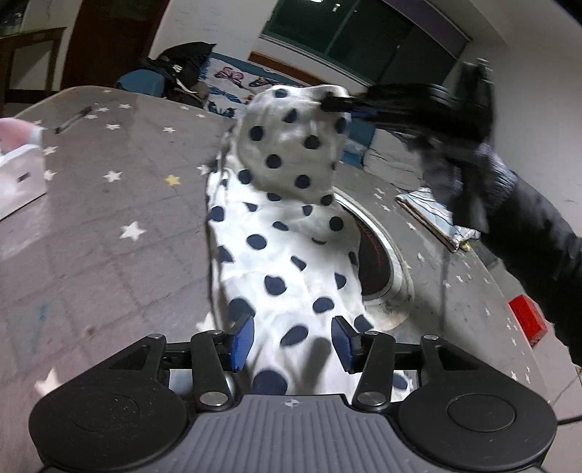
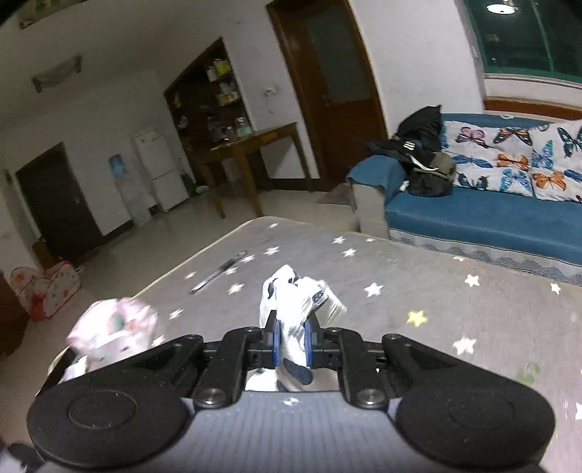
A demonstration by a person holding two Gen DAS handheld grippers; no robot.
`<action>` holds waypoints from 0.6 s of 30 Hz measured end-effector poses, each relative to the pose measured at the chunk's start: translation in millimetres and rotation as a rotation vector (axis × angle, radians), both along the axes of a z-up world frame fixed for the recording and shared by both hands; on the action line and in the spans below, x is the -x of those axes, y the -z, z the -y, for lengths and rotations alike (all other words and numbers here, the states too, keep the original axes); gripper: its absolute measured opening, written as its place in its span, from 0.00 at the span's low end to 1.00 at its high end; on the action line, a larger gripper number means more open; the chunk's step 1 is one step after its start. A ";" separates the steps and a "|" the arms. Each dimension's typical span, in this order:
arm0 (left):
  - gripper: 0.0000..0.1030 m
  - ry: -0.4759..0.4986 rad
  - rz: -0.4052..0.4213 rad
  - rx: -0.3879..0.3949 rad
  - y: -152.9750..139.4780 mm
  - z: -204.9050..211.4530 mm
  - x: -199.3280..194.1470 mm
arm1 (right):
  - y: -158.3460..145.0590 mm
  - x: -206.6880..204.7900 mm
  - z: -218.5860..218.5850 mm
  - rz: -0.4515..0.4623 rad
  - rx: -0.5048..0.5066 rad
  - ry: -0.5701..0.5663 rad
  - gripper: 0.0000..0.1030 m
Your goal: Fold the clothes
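Left wrist view: the left gripper (image 1: 293,340) stands released, the dotted cloth (image 1: 287,233) lying between its fingers on the tabletop (image 1: 109,225); the right gripper (image 1: 333,102) lifts its far end. Right wrist view: the right gripper's fingers (image 2: 311,336) clench the cloth.

Light: dim indoor, cool cast; ceiling lamp (image 2: 502,6) reflected in dark window (image 2: 527,36), right-wrist view.
Exposure: white dotted cloth (image 1: 283,254) near blown out; black parts lose detail.
Shadows: soft, faint; small dark one on cloth betw. left gripper (image 1: 293,342) pads.
Glare: pale sheen on table (image 1: 109,218) cover and on floor (image 2: 174,233).
Blur: right gripper (image 1: 400,105) and sleeve (image 1: 538,236) smeared in left view; pink bundle (image 2: 112,327) and stars smeared in right view.
Distortion: strong fisheye; door (image 2: 327,72) and window lines bow, corners go black.
Noise: grainy in dark areas.
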State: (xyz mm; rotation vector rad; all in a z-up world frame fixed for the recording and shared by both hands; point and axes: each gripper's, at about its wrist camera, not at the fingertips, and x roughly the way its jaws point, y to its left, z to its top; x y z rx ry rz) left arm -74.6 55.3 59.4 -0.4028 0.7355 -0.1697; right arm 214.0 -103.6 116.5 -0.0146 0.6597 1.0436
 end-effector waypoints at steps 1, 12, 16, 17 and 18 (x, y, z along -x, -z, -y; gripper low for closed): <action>0.50 -0.006 0.000 -0.002 -0.2 -0.6 5.0 | -2.3 8.4 4.8 0.000 -0.003 -0.011 0.11; 0.51 -0.074 -0.025 -0.010 4.4 -4.8 38.8 | -6.2 102.9 48.5 -0.015 -0.025 -0.167 0.11; 0.51 -0.076 -0.034 -0.015 6.9 -2.5 44.2 | -3.2 136.4 58.9 -0.025 -0.032 -0.236 0.11; 0.51 -0.076 -0.035 -0.014 7.4 -2.3 45.8 | -1.5 144.3 62.1 -0.029 -0.035 -0.251 0.11; 0.51 -0.075 -0.036 -0.013 8.0 -2.2 47.3 | 0.1 152.2 65.3 -0.034 -0.039 -0.266 0.11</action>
